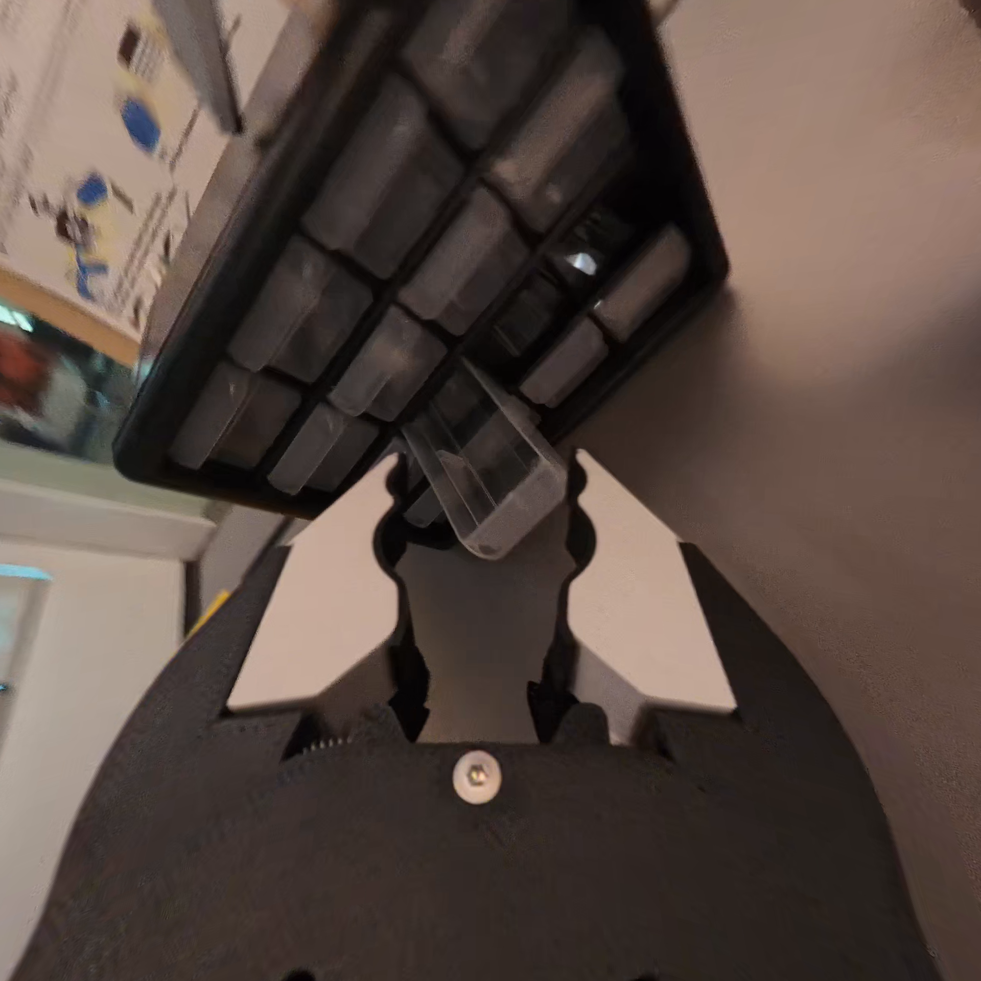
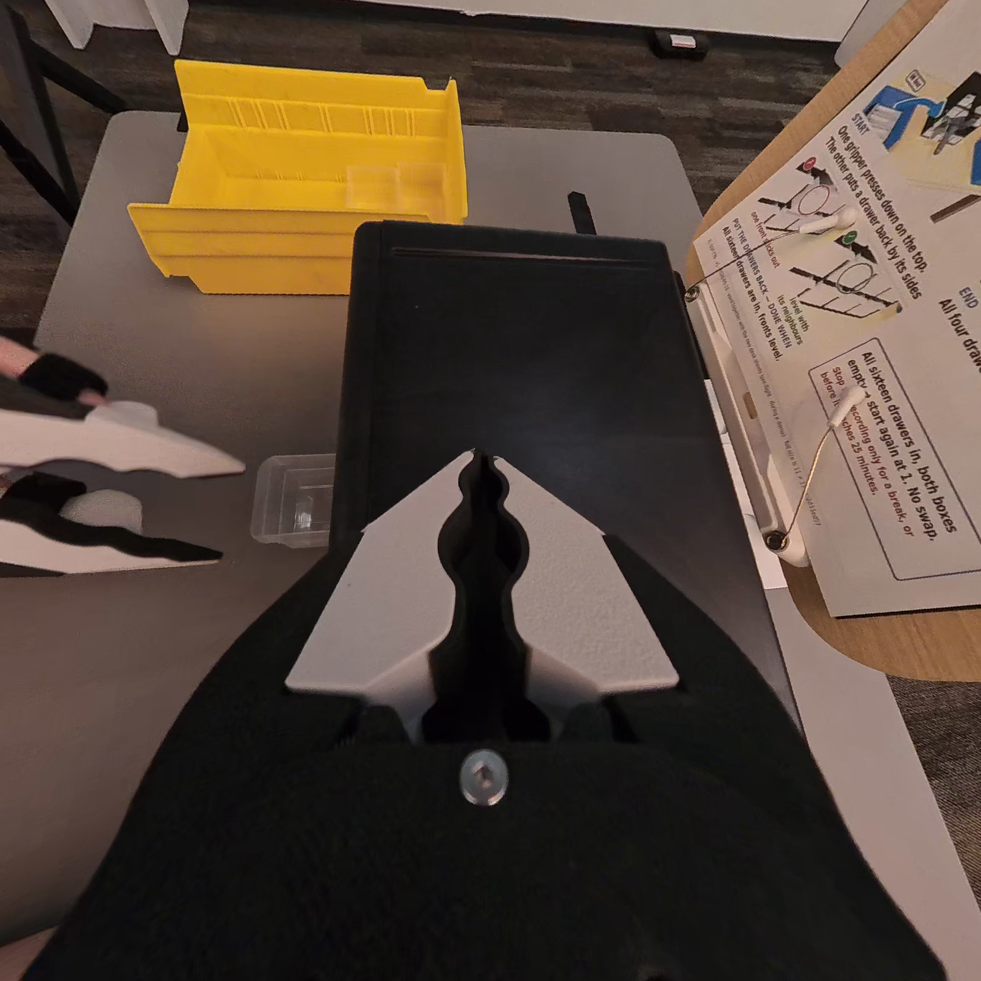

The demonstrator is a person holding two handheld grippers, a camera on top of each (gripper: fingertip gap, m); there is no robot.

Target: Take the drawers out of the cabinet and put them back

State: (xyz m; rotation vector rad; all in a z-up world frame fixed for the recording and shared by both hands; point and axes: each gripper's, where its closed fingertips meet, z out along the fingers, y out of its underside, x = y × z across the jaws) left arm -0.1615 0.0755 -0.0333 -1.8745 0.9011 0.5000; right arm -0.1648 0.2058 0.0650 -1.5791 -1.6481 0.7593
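cabinet (image 2: 520, 345): black plastic, smooth, faint sheen on top
drawer (image 1: 499, 493): clear plastic, glossy; front face frosted
bin (image 2: 297, 180): yellow plastic, ribbed, matt
right claw (image 2: 482, 455): rough matt black plastic body; pale grey grainy fingers (image 2: 573, 584); bright metal screw
left claw (image 1: 485, 467): same black grainy plastic
surface (image 2: 175, 340): grey, smooth, matt
instruction sheet (image 2: 876, 371): printed paper on a pale wood board

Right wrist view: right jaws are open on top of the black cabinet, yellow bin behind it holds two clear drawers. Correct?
Not quite. The right wrist view shows the right gripper with its jaws closed, tips touching, over the top of the black cabinet. The rest stands: the yellow bin behind holds two clear drawers.
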